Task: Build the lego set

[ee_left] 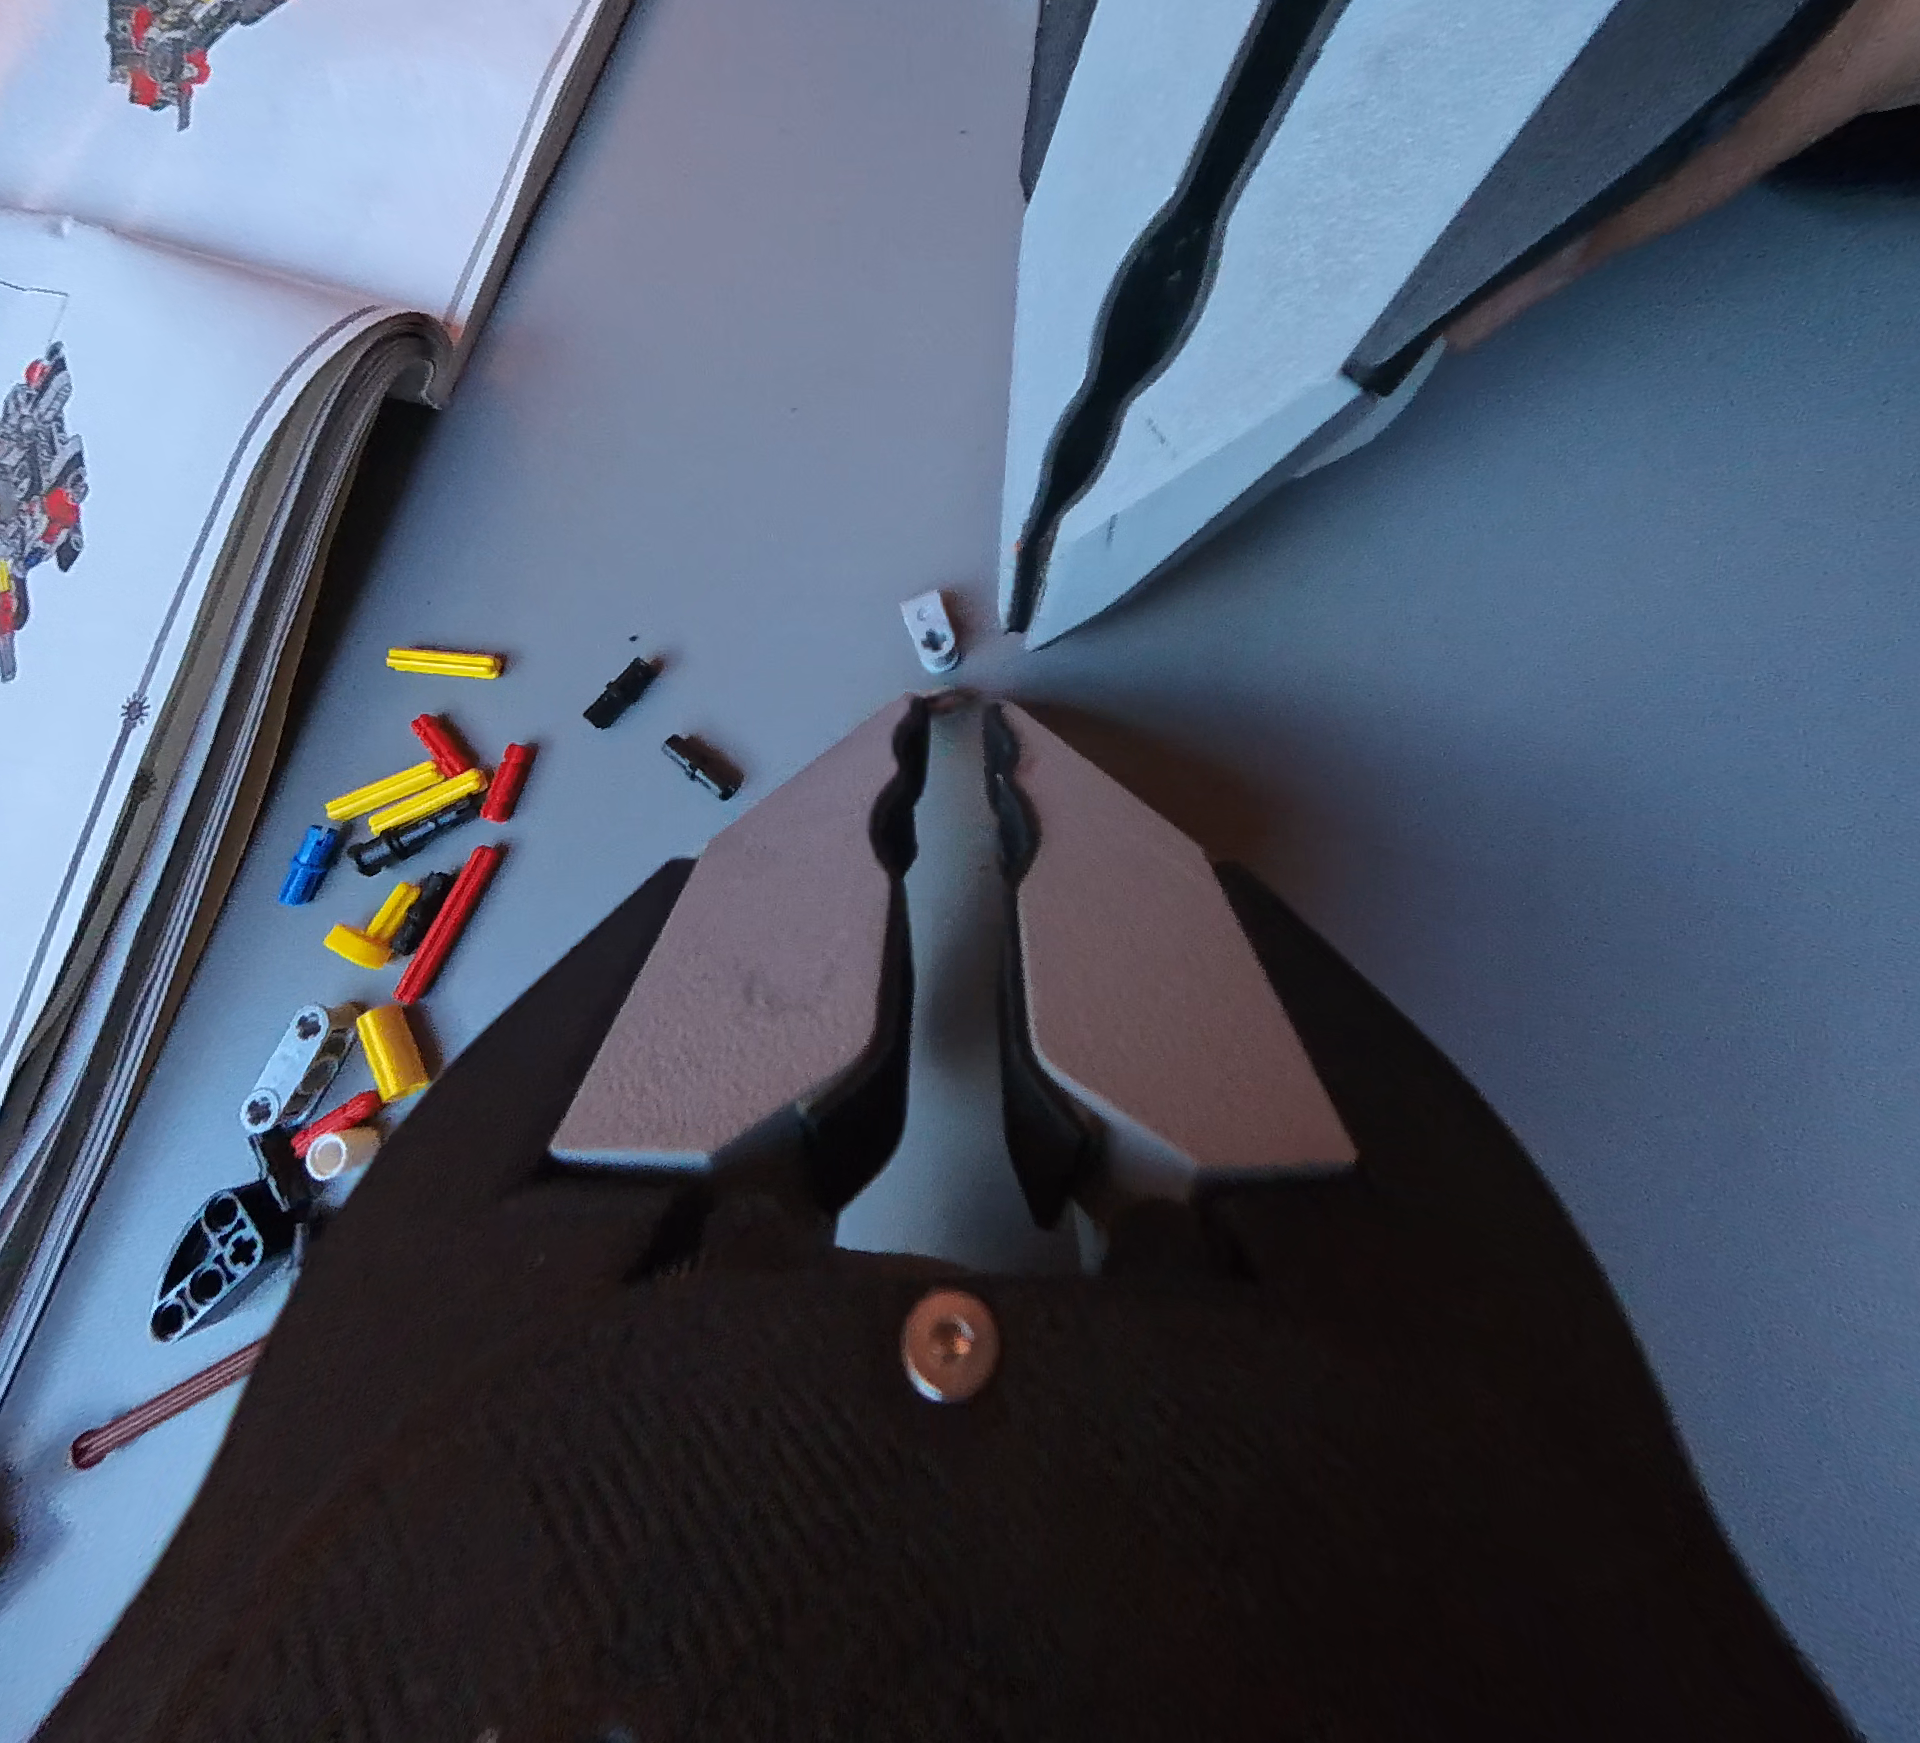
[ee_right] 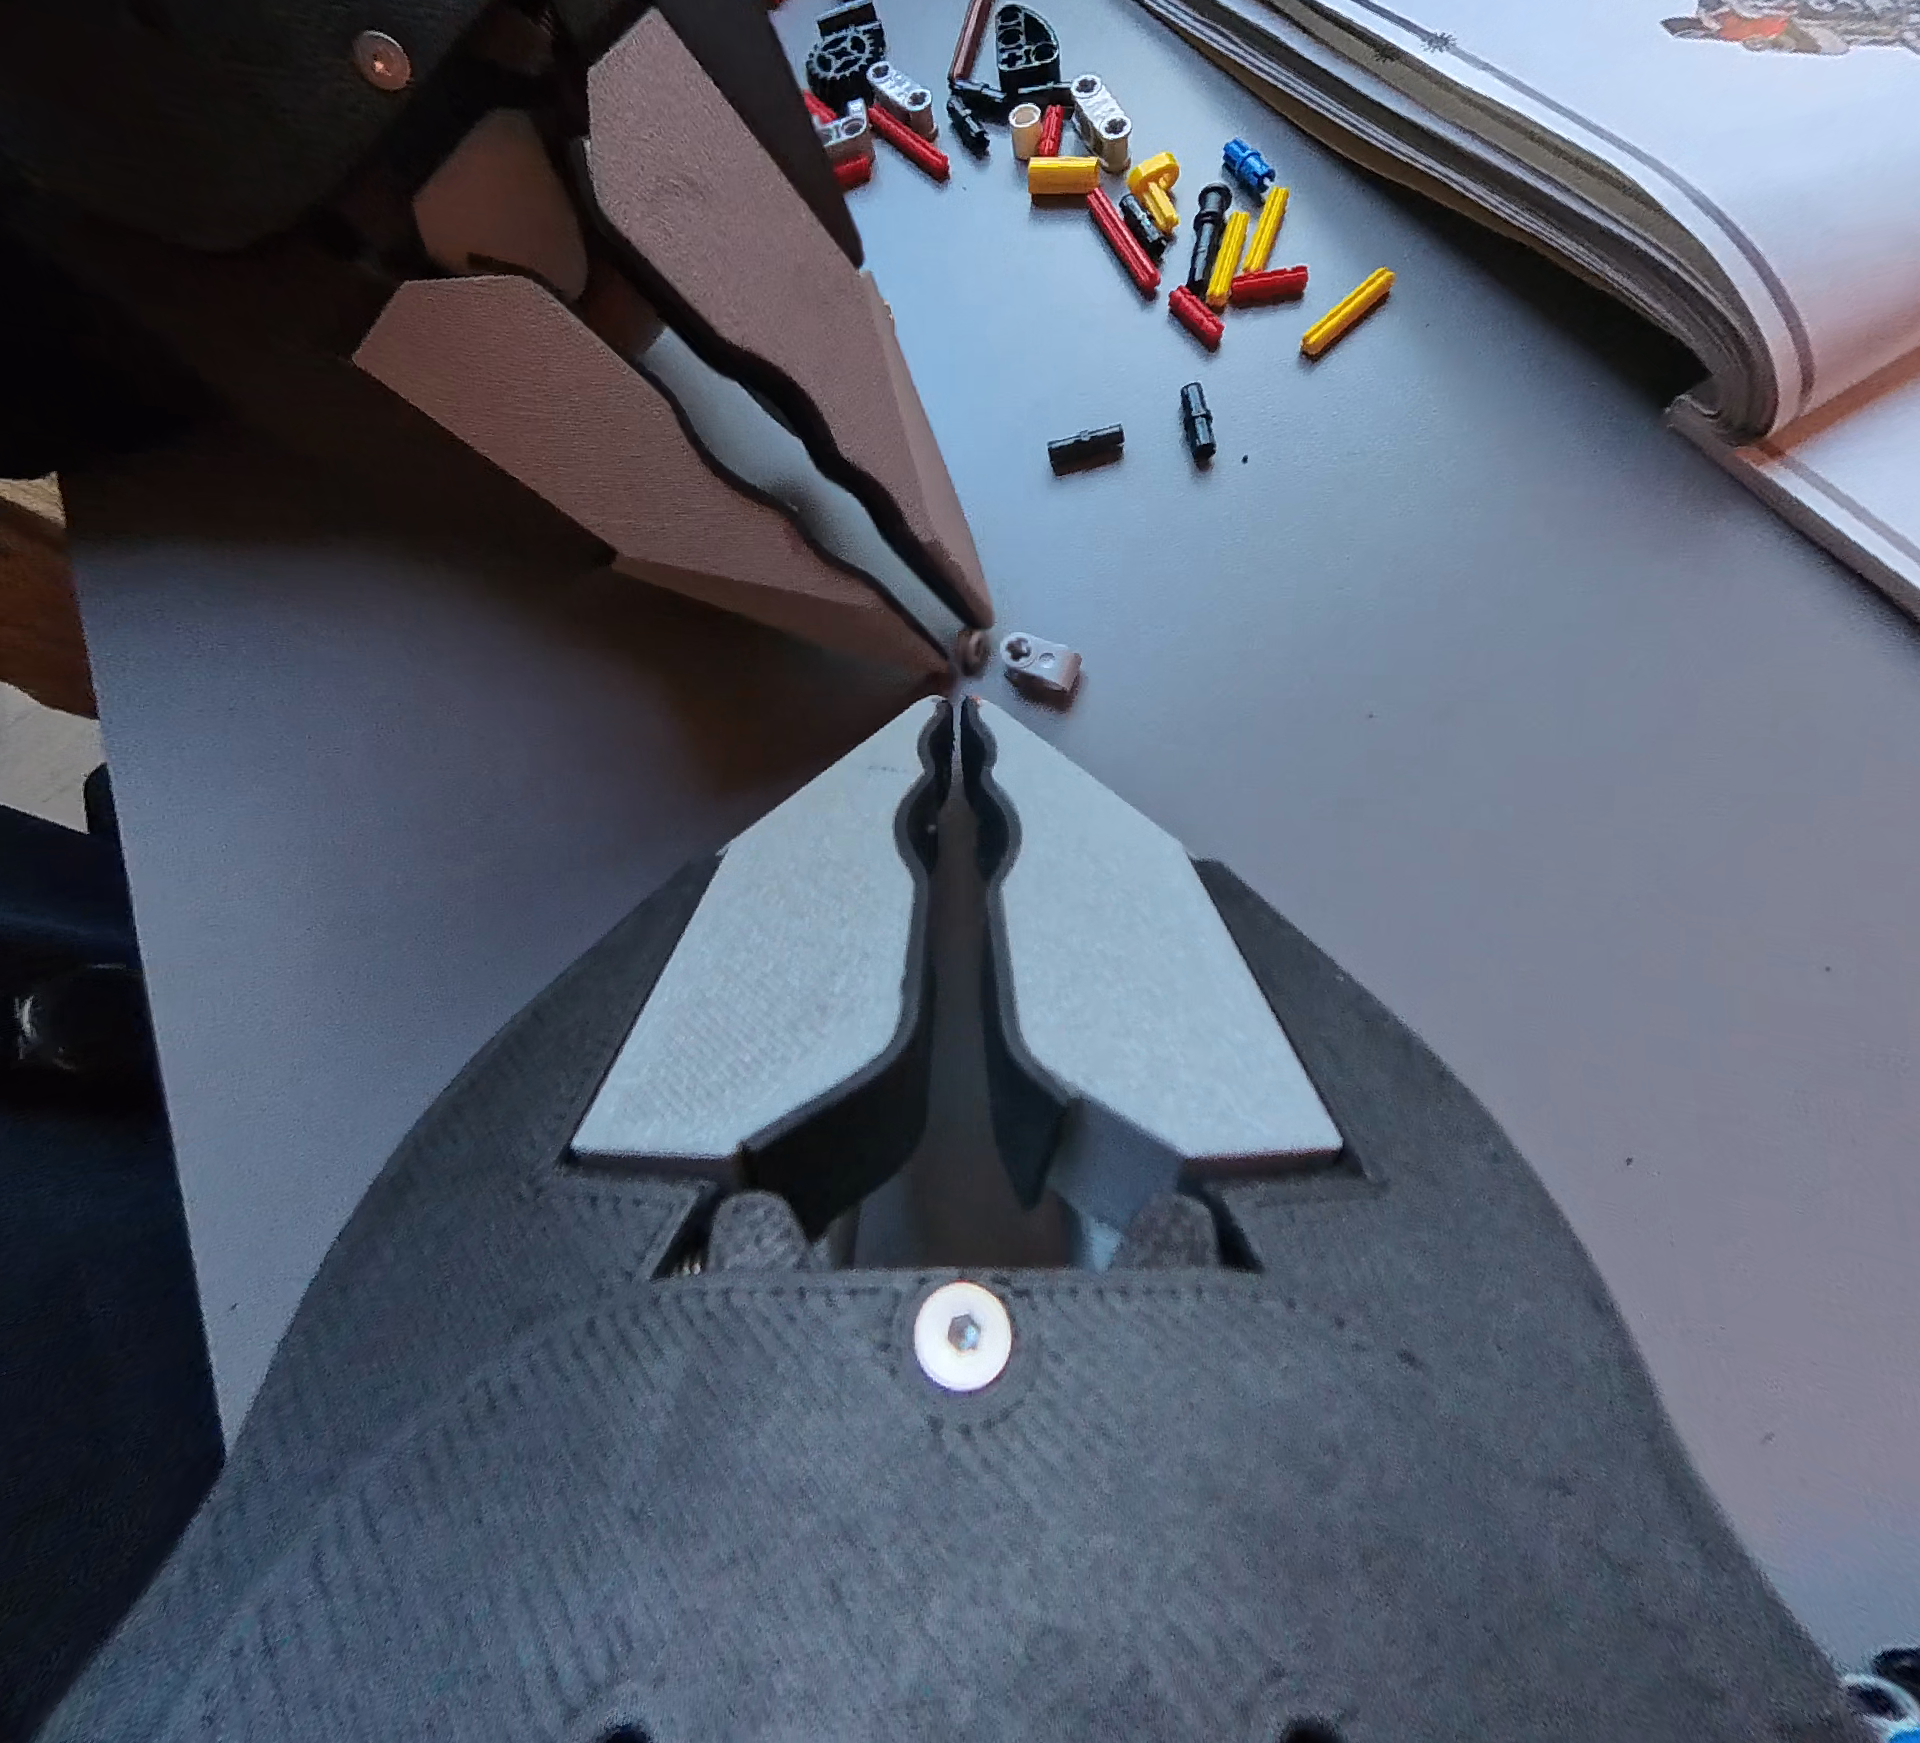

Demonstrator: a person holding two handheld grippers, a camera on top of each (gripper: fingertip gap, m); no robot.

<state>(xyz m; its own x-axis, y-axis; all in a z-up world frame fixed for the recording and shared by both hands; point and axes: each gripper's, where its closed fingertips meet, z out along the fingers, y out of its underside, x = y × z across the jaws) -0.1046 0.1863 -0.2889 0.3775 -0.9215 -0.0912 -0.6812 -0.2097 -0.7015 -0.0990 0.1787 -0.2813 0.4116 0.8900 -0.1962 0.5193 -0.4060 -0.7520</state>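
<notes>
small brown peg (ee_right: 975, 647) pinched in the left gripper (ee_left: 954, 704), just beside a grey connector (ee_left: 932, 631) on the table (ee_left: 1455, 862).
right gripper (ee_right: 957, 703) is pressed together, nothing between its tips; best keep the peg squarely gripped and level near the connector's hole.

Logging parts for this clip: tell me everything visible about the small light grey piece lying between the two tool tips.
The grey piece is a small light grey plastic connector, glossy, rounded at one end and squared at the other. Its top face shows a cross-shaped hole and a round hole. It lies flat on the grey table, alone, apart from the coloured pin pile. Neither tool touches it; the left tool is nearest.
</notes>
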